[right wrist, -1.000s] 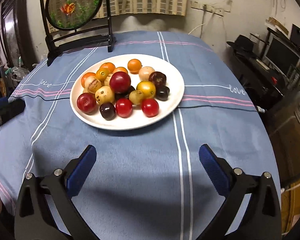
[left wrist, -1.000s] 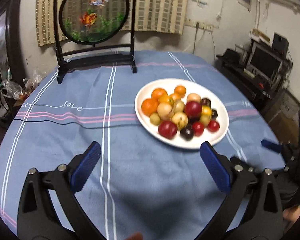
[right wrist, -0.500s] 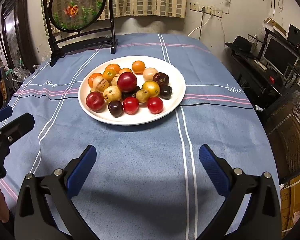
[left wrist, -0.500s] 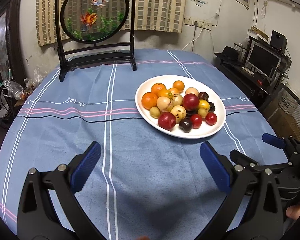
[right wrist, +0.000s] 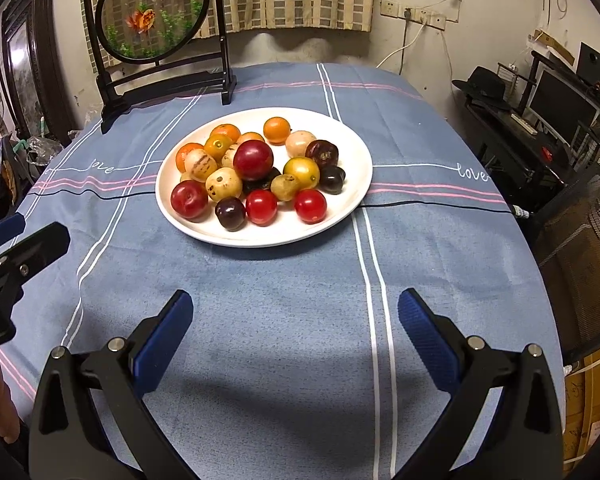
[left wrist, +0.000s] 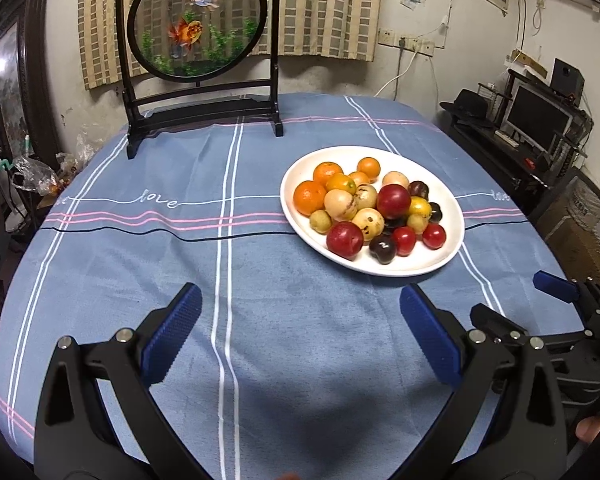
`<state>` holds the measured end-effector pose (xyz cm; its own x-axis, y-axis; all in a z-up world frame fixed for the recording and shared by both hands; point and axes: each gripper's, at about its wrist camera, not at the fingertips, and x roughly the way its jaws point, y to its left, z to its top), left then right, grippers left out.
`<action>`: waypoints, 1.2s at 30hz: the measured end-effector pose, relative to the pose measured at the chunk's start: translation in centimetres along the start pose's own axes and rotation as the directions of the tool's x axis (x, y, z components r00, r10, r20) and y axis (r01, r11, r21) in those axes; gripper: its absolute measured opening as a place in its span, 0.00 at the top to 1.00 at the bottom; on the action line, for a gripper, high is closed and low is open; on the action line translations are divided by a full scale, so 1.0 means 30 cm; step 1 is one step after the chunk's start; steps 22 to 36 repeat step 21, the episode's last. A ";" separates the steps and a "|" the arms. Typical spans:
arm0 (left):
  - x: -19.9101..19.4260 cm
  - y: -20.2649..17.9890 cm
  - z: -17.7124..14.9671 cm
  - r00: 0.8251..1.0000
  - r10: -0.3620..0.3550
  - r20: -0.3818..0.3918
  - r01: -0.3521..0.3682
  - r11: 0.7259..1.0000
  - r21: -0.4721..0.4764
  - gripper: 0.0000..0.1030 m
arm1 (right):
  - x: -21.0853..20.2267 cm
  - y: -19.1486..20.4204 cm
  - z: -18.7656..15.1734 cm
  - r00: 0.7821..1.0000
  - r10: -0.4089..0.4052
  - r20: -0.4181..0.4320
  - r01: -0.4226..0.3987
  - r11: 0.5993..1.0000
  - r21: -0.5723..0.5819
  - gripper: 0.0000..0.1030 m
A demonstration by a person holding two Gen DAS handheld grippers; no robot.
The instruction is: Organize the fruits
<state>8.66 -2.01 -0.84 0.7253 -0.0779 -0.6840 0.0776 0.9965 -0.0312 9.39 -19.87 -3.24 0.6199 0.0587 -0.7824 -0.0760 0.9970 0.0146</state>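
Note:
A white plate (left wrist: 428, 268) (right wrist: 340, 136) holds a heap of several fruits: oranges (left wrist: 309, 197), red plums (right wrist: 253, 159), red cherry tomatoes (right wrist: 310, 205), dark plums (right wrist: 230, 213) and pale yellow fruits (right wrist: 224, 181). My left gripper (left wrist: 300, 328) hovers open over the blue tablecloth, near and left of the plate, with nothing between its fingers. My right gripper (right wrist: 296, 324) is open too, in front of the plate and empty. Each gripper shows at the edge of the other's view.
A round blue tablecloth (right wrist: 300, 280) with white and pink stripes covers the table. A black-framed goldfish screen (left wrist: 198, 20) stands at the far edge. Shelves with a monitor (left wrist: 538, 118) lie right of the table; clutter and bags sit at the left.
Both grippers have drawn back and risen; the plate looks farther and more of the room shows. Both stay open and empty.

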 end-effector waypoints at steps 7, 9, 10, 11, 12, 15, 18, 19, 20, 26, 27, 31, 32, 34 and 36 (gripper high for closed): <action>-0.007 0.005 0.002 1.000 0.019 0.016 -0.019 1.000 -0.007 0.02 | 0.000 0.005 0.001 1.000 0.004 -0.001 -0.004 1.000 -0.004 0.01; -0.010 0.004 0.003 0.999 0.027 0.028 -0.027 1.000 -0.003 0.02 | -0.001 0.003 0.001 1.000 0.002 -0.002 -0.002 1.000 -0.001 0.01; -0.011 0.002 0.003 0.999 0.032 0.029 -0.032 0.999 0.002 0.02 | -0.001 0.003 0.001 1.000 0.001 -0.003 -0.001 1.000 -0.001 0.01; -0.010 0.000 0.003 0.999 0.030 0.026 -0.030 1.000 0.004 0.02 | -0.002 0.003 0.002 1.000 0.001 -0.003 -0.001 1.000 -0.001 0.01; -0.010 0.001 0.003 0.999 0.024 0.022 -0.024 1.000 0.003 0.02 | -0.003 0.003 0.003 1.000 0.002 -0.002 -0.002 1.000 -0.001 0.01; -0.001 0.009 0.004 1.000 0.004 -0.002 -0.004 1.000 -0.010 0.02 | -0.005 0.006 0.003 1.000 0.002 0.001 -0.002 1.000 -0.007 0.01; 0.003 0.022 0.005 1.000 -0.004 -0.008 0.004 1.000 -0.027 0.02 | -0.005 0.008 0.005 1.000 0.001 0.000 -0.001 1.000 -0.010 0.01; 0.003 0.026 0.005 1.000 -0.007 -0.010 0.007 0.999 -0.032 0.02 | -0.004 0.007 0.005 1.000 0.001 0.000 -0.001 1.000 -0.011 0.01; 0.003 0.028 0.005 1.000 -0.009 -0.011 0.009 0.999 -0.036 0.02 | -0.005 0.008 0.004 1.000 0.001 0.000 -0.001 1.000 -0.011 0.01; 0.003 0.030 0.006 1.000 -0.011 -0.012 0.011 0.999 -0.040 0.02 | -0.005 0.008 0.004 1.000 0.000 0.000 0.000 1.000 -0.011 0.01; 0.003 0.030 0.006 1.000 -0.011 -0.012 0.011 0.999 -0.040 0.02 | -0.005 0.008 0.004 1.000 0.000 0.000 0.000 1.000 -0.011 0.01; 0.003 0.030 0.006 1.000 -0.011 -0.012 0.011 0.999 -0.040 0.02 | -0.005 0.008 0.004 1.000 0.000 0.000 0.000 1.000 -0.011 0.01; 0.003 0.030 0.006 1.000 -0.011 -0.012 0.011 0.999 -0.040 0.02 | -0.005 0.008 0.004 1.000 0.000 0.000 0.000 1.000 -0.011 0.01; 0.003 0.030 0.006 1.000 -0.011 -0.012 0.011 0.999 -0.040 0.02 | -0.005 0.008 0.004 1.000 0.000 0.000 0.000 1.000 -0.011 0.01; 0.003 0.030 0.006 1.000 -0.011 -0.012 0.011 0.999 -0.040 0.02 | -0.005 0.008 0.004 1.000 0.000 0.000 0.000 1.000 -0.011 0.01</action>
